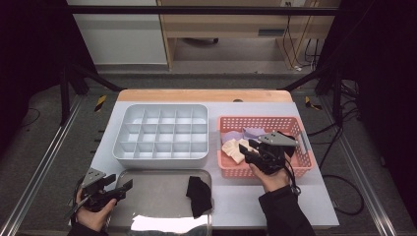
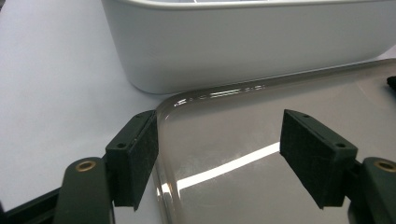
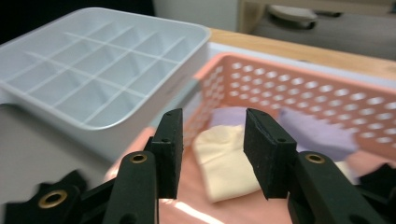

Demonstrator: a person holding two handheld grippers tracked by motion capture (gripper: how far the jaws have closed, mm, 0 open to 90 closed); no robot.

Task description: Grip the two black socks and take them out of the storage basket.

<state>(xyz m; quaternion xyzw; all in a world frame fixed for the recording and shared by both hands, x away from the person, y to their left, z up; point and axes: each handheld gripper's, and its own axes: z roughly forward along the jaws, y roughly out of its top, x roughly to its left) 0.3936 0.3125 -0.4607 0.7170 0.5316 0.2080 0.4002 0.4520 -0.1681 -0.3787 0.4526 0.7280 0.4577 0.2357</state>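
Both grippers were black, with brass rivets and flat foam pads; grey three-cornered plates topped them, beside a dark sleeve.

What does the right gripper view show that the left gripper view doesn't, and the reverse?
Right gripper view: the pink basket holding a cream folded cloth and purple cloth, the tray's inner compartments, and the right gripper with nothing between its jaws, above the basket.
Left gripper view: the metal tray and the left gripper, jaws wide and empty, over the tray's corner.
Both: the white divided tray and the pale tabletop.
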